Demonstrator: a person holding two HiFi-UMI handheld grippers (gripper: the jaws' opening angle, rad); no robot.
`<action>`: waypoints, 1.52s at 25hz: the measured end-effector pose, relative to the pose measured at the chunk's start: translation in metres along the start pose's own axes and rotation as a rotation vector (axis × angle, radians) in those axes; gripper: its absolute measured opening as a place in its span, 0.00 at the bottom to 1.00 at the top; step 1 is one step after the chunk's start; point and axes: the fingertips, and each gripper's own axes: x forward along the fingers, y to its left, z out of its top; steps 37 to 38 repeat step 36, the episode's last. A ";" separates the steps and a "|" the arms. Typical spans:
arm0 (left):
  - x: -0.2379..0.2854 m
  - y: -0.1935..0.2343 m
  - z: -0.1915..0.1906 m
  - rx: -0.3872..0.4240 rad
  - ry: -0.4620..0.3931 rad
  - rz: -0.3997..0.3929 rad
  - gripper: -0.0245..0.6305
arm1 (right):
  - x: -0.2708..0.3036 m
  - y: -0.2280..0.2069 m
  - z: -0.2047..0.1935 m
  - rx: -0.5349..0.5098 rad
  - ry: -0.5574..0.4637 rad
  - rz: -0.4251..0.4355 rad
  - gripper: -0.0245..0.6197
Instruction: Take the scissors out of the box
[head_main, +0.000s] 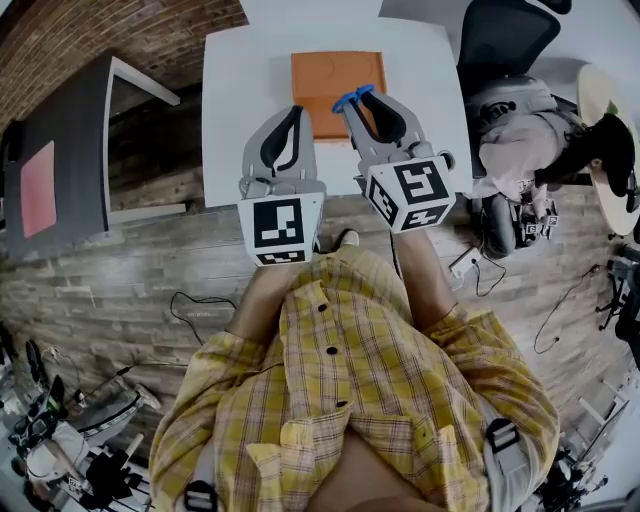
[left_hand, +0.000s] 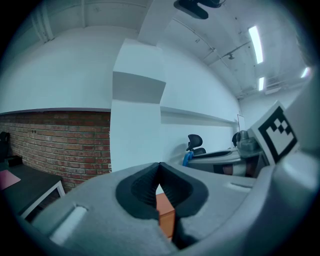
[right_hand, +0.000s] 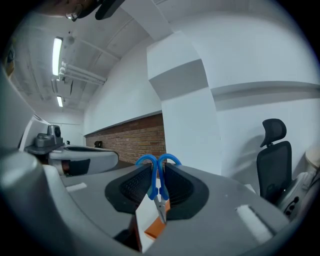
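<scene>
White desk (head_main: 230, 100) beside a brick wall (head_main: 120, 30); right claw (head_main: 365, 100) pinches the blue scissors (right_hand: 158, 180) by their handles above the orange box (head_main: 320, 75); light, stiff, probably slick and prone to pivot; left claw (head_main: 287, 120) closed, empty.

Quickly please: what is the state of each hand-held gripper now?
Left hand-held gripper: closed, nothing between its jaws.
Right hand-held gripper: closed on the blue scissors.

**Bright room, bent edges**

Your room is bright. Long lamps (left_hand: 255, 44) on the ceiling glow white with glare. The table (head_main: 250, 90) shines pale. All three pictures bend at the edges and go dark in the corners. Up close, your left gripper (left_hand: 159, 172) looks soft. Shadows are faint.
</scene>
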 end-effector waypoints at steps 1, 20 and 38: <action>0.001 0.000 0.001 -0.001 -0.001 0.000 0.04 | -0.002 0.000 0.002 0.001 -0.006 -0.004 0.18; 0.004 0.008 0.001 -0.012 -0.008 0.002 0.04 | 0.002 0.010 0.014 -0.019 -0.033 -0.023 0.18; -0.003 0.006 0.000 -0.012 -0.016 0.009 0.04 | -0.007 0.010 0.010 -0.008 -0.042 -0.034 0.18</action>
